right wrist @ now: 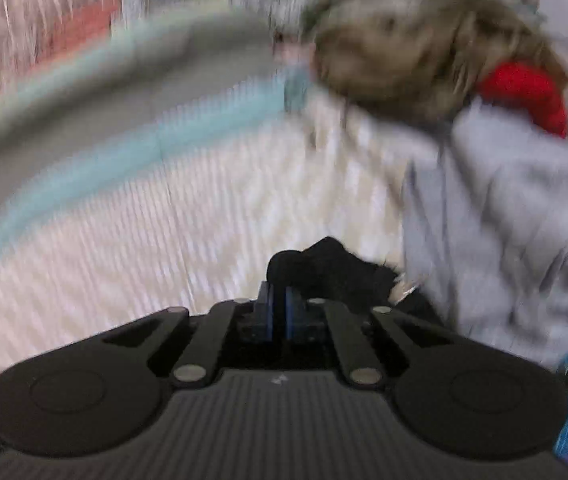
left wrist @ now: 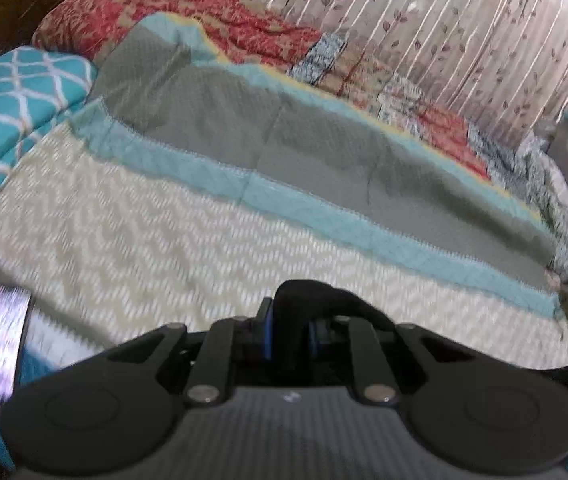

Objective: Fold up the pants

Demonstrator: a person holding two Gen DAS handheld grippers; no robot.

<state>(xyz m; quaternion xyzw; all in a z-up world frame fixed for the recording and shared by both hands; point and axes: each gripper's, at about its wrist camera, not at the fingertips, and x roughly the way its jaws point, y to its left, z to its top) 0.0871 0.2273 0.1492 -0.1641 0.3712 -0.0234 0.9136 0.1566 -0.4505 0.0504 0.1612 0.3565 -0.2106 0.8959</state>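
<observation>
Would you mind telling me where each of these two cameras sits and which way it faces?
Left wrist: on the left gripper, facing along its fingers across the quilt toward the curtain; its shut jaws pinch black pants.
Right wrist: on the right gripper, facing across the quilt toward a grey garment; blurred, also pinching black fabric.
Shared: quilt, its teal band.

Each claw [left wrist: 287, 330] [right wrist: 280, 308] is matte black, blue-padded, with silver pivot screws.

Bed [left wrist: 124, 240], chevron quilt; grey garment [right wrist: 503, 220], camouflage garment [right wrist: 403, 48] on it.
</observation>
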